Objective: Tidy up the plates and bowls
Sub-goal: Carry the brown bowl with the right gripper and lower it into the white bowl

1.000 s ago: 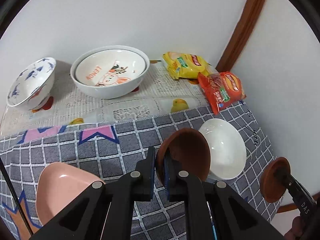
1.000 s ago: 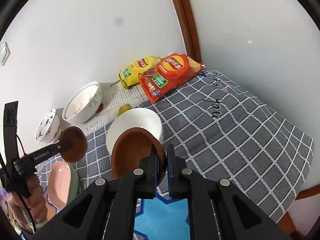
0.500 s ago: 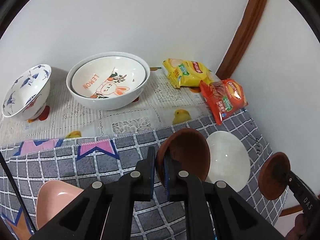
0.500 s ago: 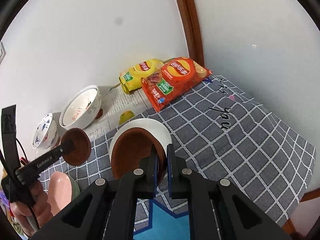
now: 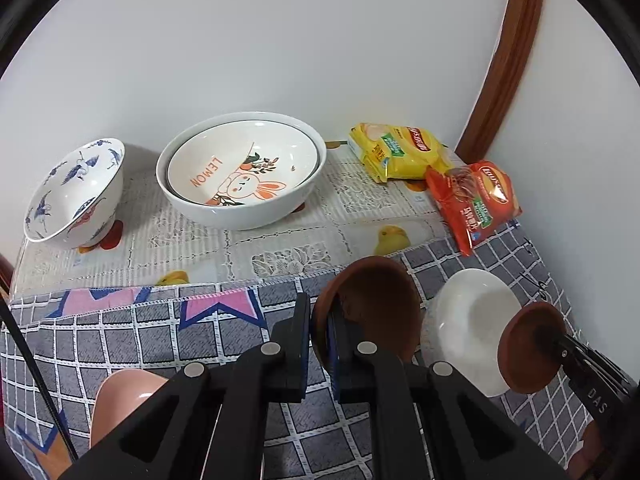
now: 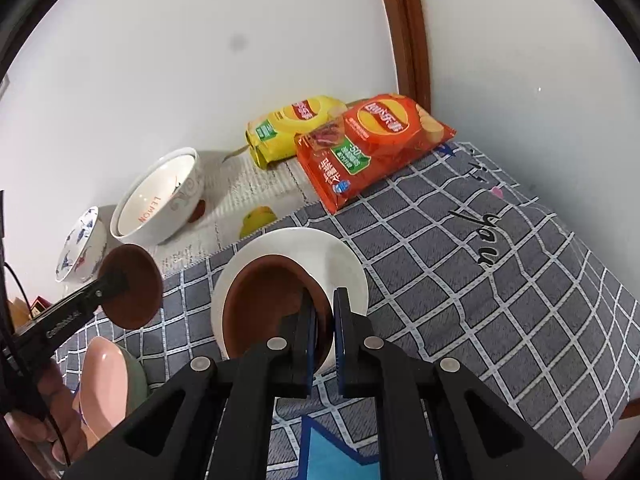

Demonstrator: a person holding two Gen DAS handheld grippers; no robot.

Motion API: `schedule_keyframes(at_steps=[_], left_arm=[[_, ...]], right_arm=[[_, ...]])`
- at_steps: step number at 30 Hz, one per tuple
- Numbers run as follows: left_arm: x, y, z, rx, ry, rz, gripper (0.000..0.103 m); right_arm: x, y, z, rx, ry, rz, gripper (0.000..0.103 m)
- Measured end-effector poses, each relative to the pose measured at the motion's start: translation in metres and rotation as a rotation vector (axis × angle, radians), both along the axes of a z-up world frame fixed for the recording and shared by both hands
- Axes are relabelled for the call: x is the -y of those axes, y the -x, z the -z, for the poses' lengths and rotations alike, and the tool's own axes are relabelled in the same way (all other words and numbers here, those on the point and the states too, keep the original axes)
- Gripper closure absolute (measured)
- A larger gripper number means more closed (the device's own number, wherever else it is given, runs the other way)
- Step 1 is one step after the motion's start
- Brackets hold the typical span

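Left wrist view showed the left tongs [image 5: 319, 330] pinched tight on the rim of a small brown dish [image 5: 374, 308], held tilted on edge above the grey checked cloth [image 5: 160, 336]. Just to its right sat a plain white bowl [image 5: 472, 320] on that cloth, and beyond it the right tongs [image 5: 560, 346] gripped a second brown dish [image 5: 528, 348]. From the right wrist view, the right tongs [image 6: 324, 312] were nearly closed, nipping the rim of that brown dish [image 6: 268, 304], which hung over the white bowl [image 6: 344, 264]; whether it touched the bowl I could not tell.

At the back of the bench, on a pale lace-patterned mat [image 5: 280, 248], a lemon-and-rabbit bowl [image 5: 240, 168] nested inside a larger white bowl [image 5: 240, 216], with a blue-patterned bowl [image 5: 76, 196] beside it on the left. A yellow crisp packet [image 5: 400, 150] and a red one [image 5: 476, 204] lay near the corner, by white walls and a brown wooden trim [image 5: 504, 64]. A pink dish [image 5: 120, 404] sat at the near left.
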State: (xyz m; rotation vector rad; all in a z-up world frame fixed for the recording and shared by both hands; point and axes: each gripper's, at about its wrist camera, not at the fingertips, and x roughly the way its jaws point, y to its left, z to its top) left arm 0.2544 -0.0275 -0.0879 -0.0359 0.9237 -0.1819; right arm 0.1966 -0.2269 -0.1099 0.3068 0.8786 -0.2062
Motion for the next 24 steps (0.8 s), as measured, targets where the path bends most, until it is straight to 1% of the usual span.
schedule_keyframes(at_steps=[8, 13, 16, 24], left_arm=[[-0.001, -0.005, 0.004, -0.011, -0.011, -0.008, 0.095], [-0.001, -0.006, 0.007, -0.018, -0.01, -0.006, 0.095], [-0.001, -0.007, 0.008, -0.021, -0.011, -0.007, 0.095], [-0.006, -0.013, 0.014, -0.041, -0.007, -0.023, 0.095]], right_arm=[[0.0, -0.015, 0.015, -0.03, 0.027, -0.015, 0.095], [-0.001, -0.022, 0.024, -0.048, 0.061, -0.001, 0.095], [0.001, -0.025, 0.028, -0.059, 0.063, 0.007, 0.095], [-0.003, -0.033, 0.034, -0.081, 0.098, 0.003, 0.095]])
